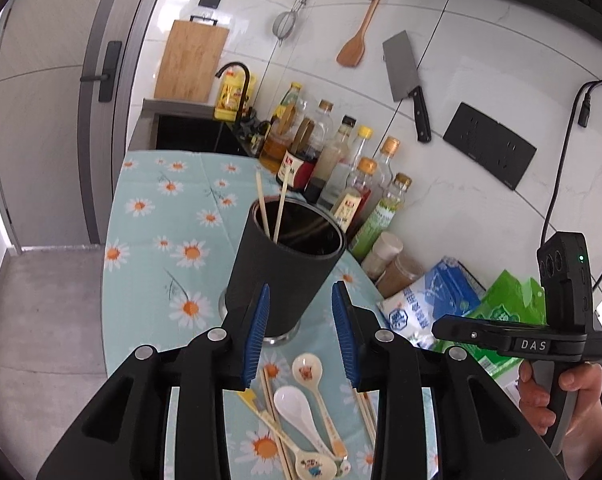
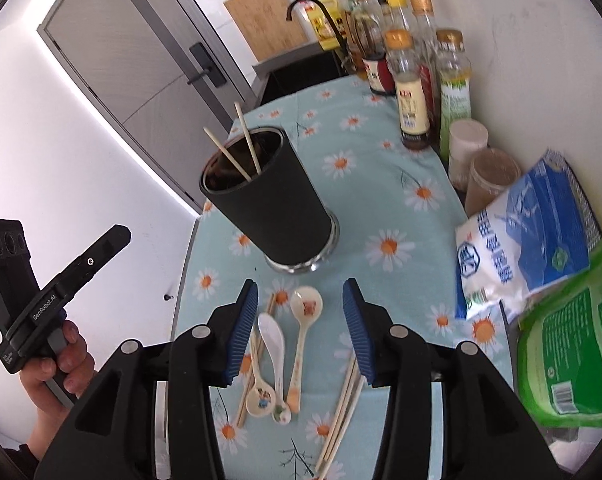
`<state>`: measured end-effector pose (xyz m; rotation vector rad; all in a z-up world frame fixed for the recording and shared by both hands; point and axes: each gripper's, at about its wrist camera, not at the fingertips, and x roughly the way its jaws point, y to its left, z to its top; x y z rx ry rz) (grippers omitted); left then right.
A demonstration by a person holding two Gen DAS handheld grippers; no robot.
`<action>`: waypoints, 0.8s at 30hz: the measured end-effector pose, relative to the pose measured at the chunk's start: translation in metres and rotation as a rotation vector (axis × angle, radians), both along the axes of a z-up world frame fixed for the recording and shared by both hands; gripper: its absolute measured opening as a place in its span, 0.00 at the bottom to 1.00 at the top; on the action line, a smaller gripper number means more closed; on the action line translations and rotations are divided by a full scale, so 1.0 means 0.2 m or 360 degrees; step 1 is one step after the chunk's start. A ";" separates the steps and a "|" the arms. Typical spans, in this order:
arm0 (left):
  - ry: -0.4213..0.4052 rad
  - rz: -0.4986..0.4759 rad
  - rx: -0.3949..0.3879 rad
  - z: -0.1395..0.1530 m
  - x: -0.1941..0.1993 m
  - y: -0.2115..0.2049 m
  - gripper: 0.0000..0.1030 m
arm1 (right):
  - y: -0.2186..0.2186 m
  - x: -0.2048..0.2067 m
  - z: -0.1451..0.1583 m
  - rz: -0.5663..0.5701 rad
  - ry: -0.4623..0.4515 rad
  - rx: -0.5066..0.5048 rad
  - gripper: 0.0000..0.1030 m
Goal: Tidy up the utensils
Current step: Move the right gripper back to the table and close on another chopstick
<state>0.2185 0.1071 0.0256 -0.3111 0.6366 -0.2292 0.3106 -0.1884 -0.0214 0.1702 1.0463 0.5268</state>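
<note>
Two chopsticks (image 2: 241, 142) are standing in the tall black cylindrical holder (image 2: 269, 200); three ceramic spoons (image 2: 279, 350) are lying at its 6 o'clock. Right gripper (image 2: 299, 328) is hovering spread and empty; left gripper (image 1: 301, 332) likewise. Pinch one spoon handle mid-length, clear of its neighbours

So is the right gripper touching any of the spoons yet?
Apart. In the right wrist view the right gripper hangs above the spoons with its jaws open and nothing between them; the spoons lie flat on the cloth.
</note>
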 end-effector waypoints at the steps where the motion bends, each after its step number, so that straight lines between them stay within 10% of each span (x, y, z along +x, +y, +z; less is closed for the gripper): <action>1: 0.0019 -0.0007 -0.0003 -0.02 -0.01 0.00 0.30 | 0.00 0.00 -0.01 -0.0005 0.0019 -0.0012 0.44; 24: 0.0403 -0.0055 -0.0100 -0.43 -0.09 0.03 0.30 | -0.10 0.00 -0.62 -0.0131 0.0855 -0.0211 0.33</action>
